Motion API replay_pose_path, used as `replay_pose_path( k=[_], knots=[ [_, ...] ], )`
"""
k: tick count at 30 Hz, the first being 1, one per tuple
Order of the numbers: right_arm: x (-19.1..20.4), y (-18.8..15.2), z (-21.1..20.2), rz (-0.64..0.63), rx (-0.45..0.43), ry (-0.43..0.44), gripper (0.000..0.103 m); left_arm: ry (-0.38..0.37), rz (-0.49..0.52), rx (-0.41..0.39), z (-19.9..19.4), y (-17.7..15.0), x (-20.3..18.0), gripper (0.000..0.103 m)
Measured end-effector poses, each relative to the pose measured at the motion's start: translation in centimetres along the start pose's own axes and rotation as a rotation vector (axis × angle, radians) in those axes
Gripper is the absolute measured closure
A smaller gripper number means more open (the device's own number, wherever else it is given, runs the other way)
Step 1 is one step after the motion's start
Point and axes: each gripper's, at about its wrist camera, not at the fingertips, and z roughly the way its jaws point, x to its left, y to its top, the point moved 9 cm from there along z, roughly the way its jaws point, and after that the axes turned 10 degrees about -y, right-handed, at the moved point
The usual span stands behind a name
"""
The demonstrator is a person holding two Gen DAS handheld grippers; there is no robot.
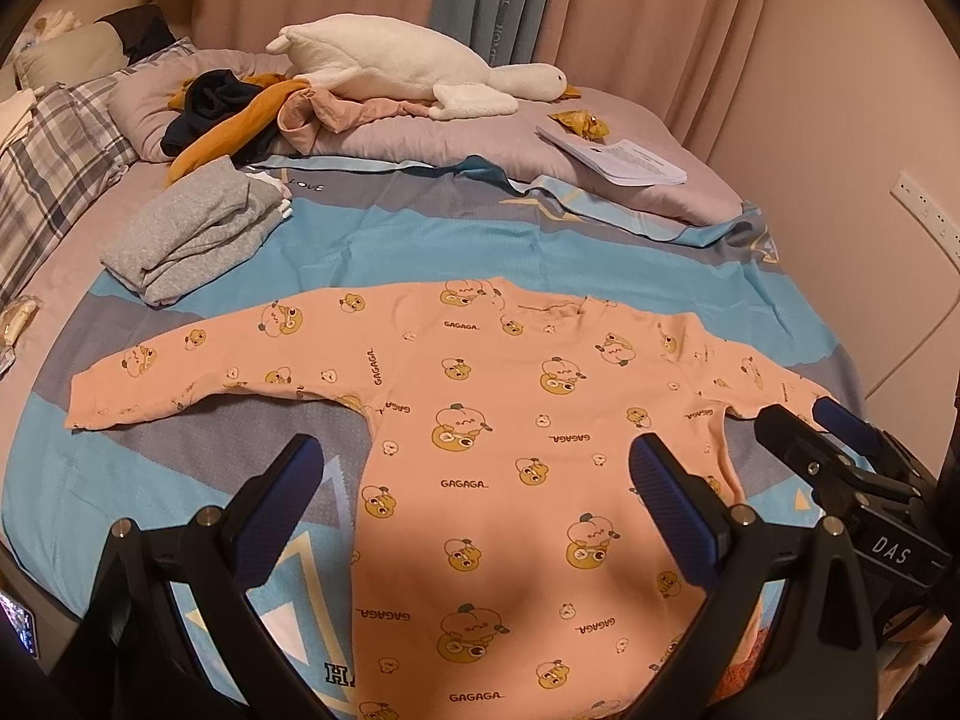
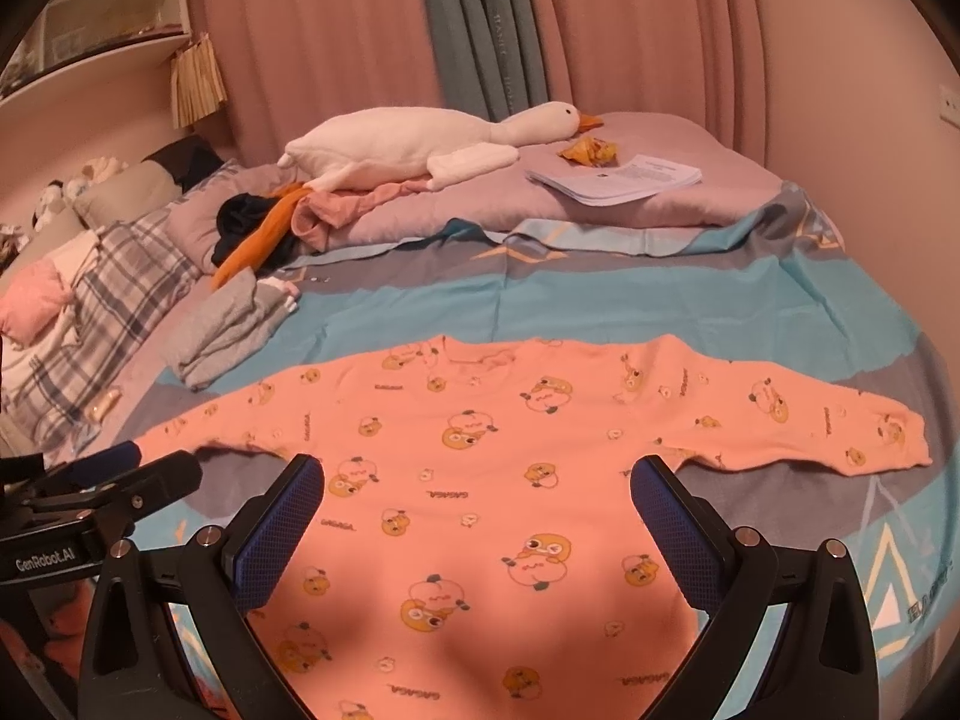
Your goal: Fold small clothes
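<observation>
Nearest the lens, the left gripper (image 1: 477, 495) stands released, its 2 blue pads wide apart over the lower body of the pink long-sleeved top (image 1: 516, 480). The right gripper (image 2: 477, 516) is likewise spread and grasps nothing, hovering over the same hem end. The top lies flat and face up on the blue patterned bedsheet (image 1: 420, 240), both sleeves stretched out toward 9 and 3 o'clock, neckline at 12.

It looks light, thin and limp, likely to sag and slide on the smooth sheet, so a pinch at a sleeve cuff or shoulder seam should serve best. Toward 10 o'clock sits a folded grey garment (image 1: 192, 240); beyond, at 12, a plush goose (image 1: 414, 69).
</observation>
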Motion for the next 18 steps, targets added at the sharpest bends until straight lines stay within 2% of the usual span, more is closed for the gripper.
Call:
replay_pose_path(
  k=[18],
  knots=[
    [-0.1, -0.12, -0.01, 0.008, 0.003, 0.015, 0.001, -0.026, -0.011, 0.013, 0.51, -0.19, -0.33, 0.001]
  ],
)
